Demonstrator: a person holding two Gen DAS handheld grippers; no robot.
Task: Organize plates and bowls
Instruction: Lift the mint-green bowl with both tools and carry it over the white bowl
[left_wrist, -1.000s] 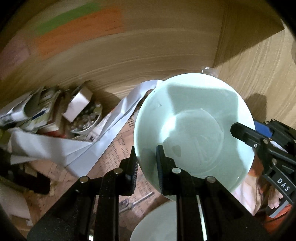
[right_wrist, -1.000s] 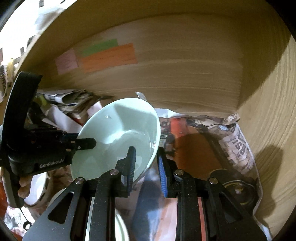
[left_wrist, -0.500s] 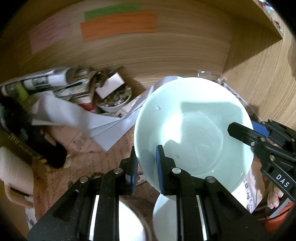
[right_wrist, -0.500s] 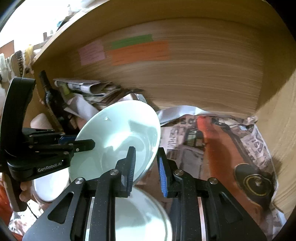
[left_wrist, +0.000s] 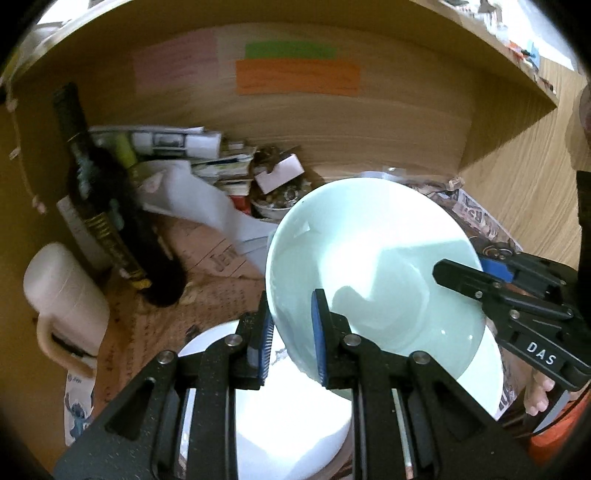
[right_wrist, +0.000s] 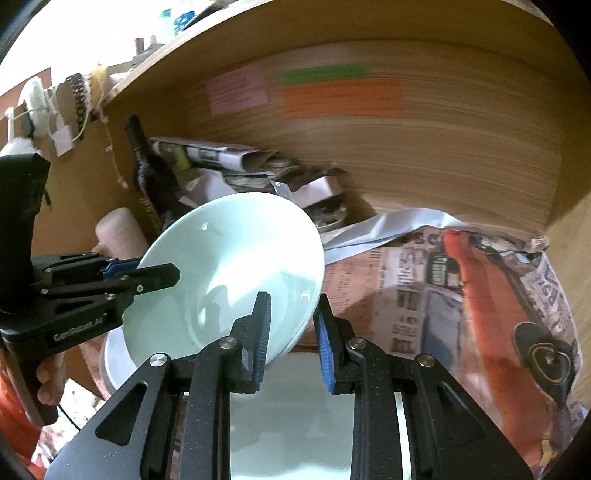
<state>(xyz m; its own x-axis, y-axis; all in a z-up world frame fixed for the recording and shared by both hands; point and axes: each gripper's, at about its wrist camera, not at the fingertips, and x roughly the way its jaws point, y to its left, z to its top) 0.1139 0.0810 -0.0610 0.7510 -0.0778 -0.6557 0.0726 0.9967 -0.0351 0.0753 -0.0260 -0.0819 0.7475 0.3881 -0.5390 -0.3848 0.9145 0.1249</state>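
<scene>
A pale green bowl (left_wrist: 373, 266) is held tilted in the air inside a wooden shelf compartment, its hollow facing the cameras. Both tongs grasp it by the rim. The left gripper (left_wrist: 291, 332) is clenched on the near left edge, one blue pad inside the bowl and one outside. The right gripper (right_wrist: 291, 332) is clenched on the opposite edge in the same way; from the left camera it enters from the right side (left_wrist: 480, 277), with fingers of a hand (left_wrist: 537, 391) curled round its handle.

Just below the bowl sit white plates (left_wrist: 291, 435), seen at the near bottom of both views; whether the bowl touches them cannot be told.

The shelf floor is lined with newspaper (right_wrist: 461, 295). To the far left, a dark bottle (left_wrist: 107, 214) leans against the side wall, with a cream jug (left_wrist: 62, 302) nearer in front of it. Behind the bowl lie rolled papers (left_wrist: 166, 142), a loose white sheet (left_wrist: 207, 206) and a small dish of odds and ends (left_wrist: 280, 199). On the back wall (left_wrist: 406, 122) are three paper labels: pink (left_wrist: 173, 61), green (left_wrist: 291, 50) and orange (left_wrist: 297, 77).
</scene>
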